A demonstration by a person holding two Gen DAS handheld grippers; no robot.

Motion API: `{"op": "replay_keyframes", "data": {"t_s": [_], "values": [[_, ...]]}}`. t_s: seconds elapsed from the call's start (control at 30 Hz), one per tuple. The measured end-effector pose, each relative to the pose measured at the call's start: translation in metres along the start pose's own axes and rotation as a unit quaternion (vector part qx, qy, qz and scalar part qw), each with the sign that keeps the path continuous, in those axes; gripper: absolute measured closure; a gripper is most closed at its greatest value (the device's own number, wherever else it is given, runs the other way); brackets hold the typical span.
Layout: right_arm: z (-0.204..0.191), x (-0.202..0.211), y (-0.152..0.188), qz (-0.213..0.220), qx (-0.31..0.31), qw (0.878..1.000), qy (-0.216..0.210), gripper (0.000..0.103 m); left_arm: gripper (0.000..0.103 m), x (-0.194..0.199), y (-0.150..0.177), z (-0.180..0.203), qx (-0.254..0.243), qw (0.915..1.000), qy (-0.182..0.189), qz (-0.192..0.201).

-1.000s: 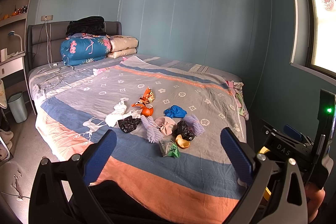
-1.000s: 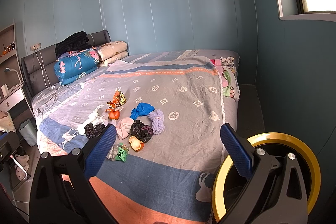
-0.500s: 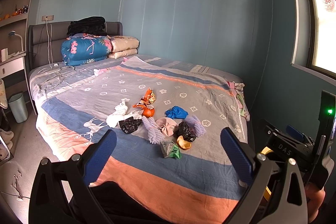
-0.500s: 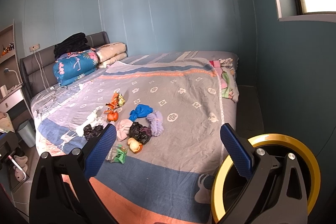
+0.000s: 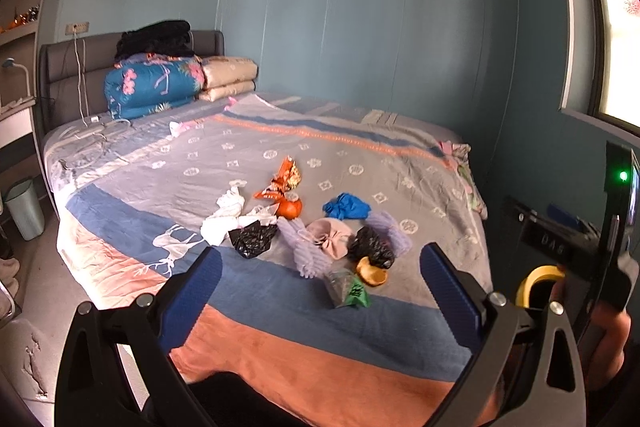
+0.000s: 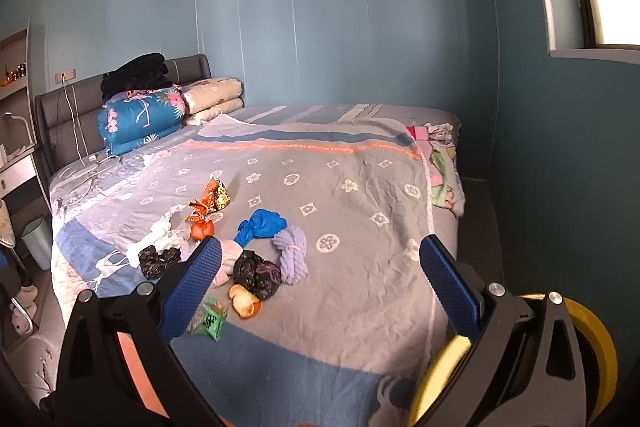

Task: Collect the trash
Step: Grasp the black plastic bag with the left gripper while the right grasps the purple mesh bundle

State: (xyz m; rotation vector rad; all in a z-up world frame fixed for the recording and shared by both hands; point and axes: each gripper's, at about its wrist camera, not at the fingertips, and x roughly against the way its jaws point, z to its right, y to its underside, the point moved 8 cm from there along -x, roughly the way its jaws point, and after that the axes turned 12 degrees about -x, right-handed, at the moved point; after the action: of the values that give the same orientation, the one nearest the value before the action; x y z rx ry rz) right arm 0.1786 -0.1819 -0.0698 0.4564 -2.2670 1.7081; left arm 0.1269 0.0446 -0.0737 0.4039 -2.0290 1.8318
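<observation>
— Blue walls, a bed (image 5: 256, 311) with a grey patterned blanket, and all our trash in one scatter near the foot of it. Where do we stand?

— Both tongs are spread wide and carry nothing. The left tongs (image 5: 320, 295) hang over the foot edge, and the pile sits dead ahead at 12 o'clock. From the right tongs (image 6: 320, 283) the same pile lies at about 10 to 11 o'clock.

— So which of ours is nearer?

— We judge the left, though only slightly; both are well apart from the pile. The nearest piece is the green packet (image 5: 347, 291), right at the front, with the orange peel (image 5: 371, 271) just beside it at 1 o'clock and the black bag (image 5: 370, 242) behind that.

— And how does the packet lie?

— Its long axis runs roughly from 11 to 5 o'clock in the left view, so we would turn the left tongs to close across it. In the right view the packet (image 6: 208, 319) is partly hidden behind our left finger pad.

— Where does it all go?

— The yellow-rimmed bin (image 6: 592, 347) sits on the floor off the bed's right corner, at 4 o'clock from the right tongs. Nothing looks collected yet.
</observation>
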Motion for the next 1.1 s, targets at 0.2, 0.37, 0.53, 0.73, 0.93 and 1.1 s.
{"op": "replay_keyframes", "data": {"t_s": [0.2,0.37,0.53,0.73,0.93,1.1], "values": [[-0.016,-0.061,0.006,-0.071,0.014,0.997,-0.005,0.008,0.007,-0.046,0.004,-0.035,-0.004,0.9994,-0.003,-0.033],[-0.028,-0.113,0.01,-0.123,0.02,0.992,-0.012,0.008,0.007,-0.097,0.013,-0.068,0.021,0.9967,-0.001,-0.079],[-0.027,-0.173,0.02,-0.189,0.028,0.982,-0.004,0.008,0.007,-0.153,0.02,-0.085,0.017,0.9925,0.008,-0.12],[-0.019,-0.227,0.037,-0.249,0.019,0.968,0.014,0.008,0.007,-0.206,0.017,-0.09,-0.027,0.9898,-0.008,-0.14],[-0.028,-0.274,0.054,-0.29,0.028,0.957,0.01,0.008,0.007,-0.253,0.023,-0.097,-0.032,0.9858,-0.001,-0.165],[-0.039,-0.298,0.063,-0.303,0.055,0.951,0.022,0.02,0.009,-0.279,0.03,-0.099,-0.02,0.9838,0.013,-0.178]]}}
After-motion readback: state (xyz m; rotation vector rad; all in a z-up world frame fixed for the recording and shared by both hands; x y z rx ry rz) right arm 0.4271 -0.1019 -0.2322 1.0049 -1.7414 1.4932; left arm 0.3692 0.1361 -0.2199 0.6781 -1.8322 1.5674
